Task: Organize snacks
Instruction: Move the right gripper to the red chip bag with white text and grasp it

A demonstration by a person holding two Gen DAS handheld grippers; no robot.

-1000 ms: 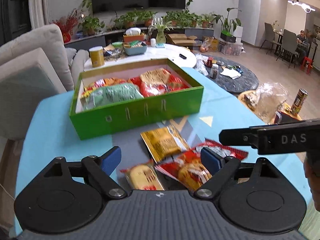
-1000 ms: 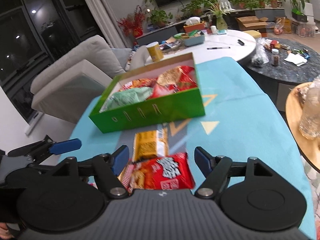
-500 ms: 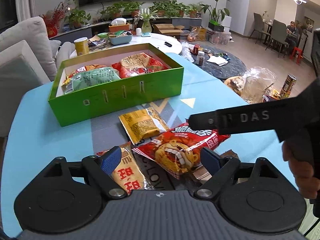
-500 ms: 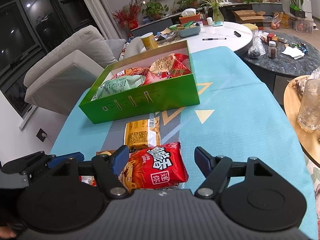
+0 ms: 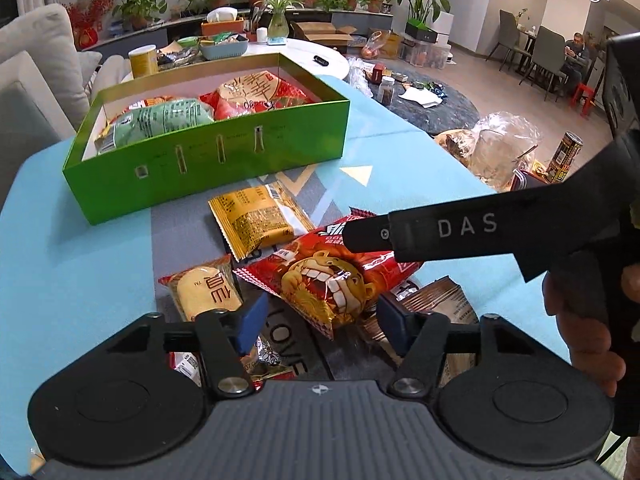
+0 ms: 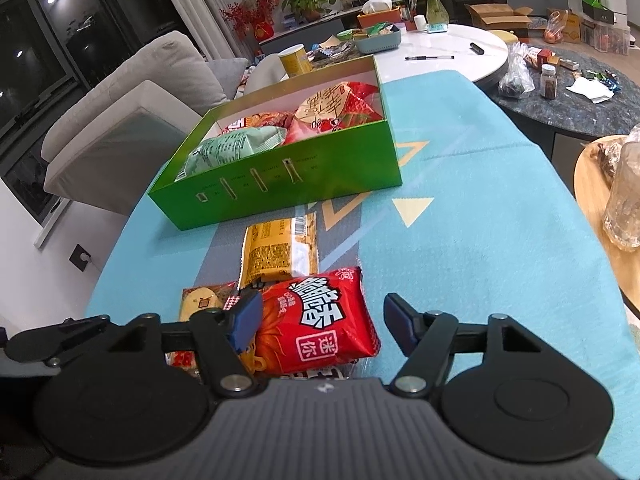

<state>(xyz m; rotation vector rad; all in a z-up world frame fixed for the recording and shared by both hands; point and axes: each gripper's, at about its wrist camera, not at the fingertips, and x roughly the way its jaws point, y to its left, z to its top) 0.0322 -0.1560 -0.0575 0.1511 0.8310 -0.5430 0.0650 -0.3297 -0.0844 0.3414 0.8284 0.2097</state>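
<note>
Since before: my left gripper [image 5: 318,322] came lower and closer to the loose snacks, and its jaws had been much wider.
Left gripper: its jaws were closing. The bottom corner of the red lion bag [image 5: 332,280] sat between them, but the pads did not press it yet, so it held nothing.
Right gripper: my right gripper [image 6: 320,322] was closing too. The red noodle bag [image 6: 316,320] lay between its jaws; the left pad was at the bag's edge and the right pad was apart from it. No grip that I could see.
What could go wrong: I might pinch only a thin corner, and the bag could slip out. My two grippers were close together and could bump.
Where the snacks were: the yellow pack [image 5: 256,226] lay just past the red bags, near the green box [image 5: 208,168]. The box already had bags in it.
</note>
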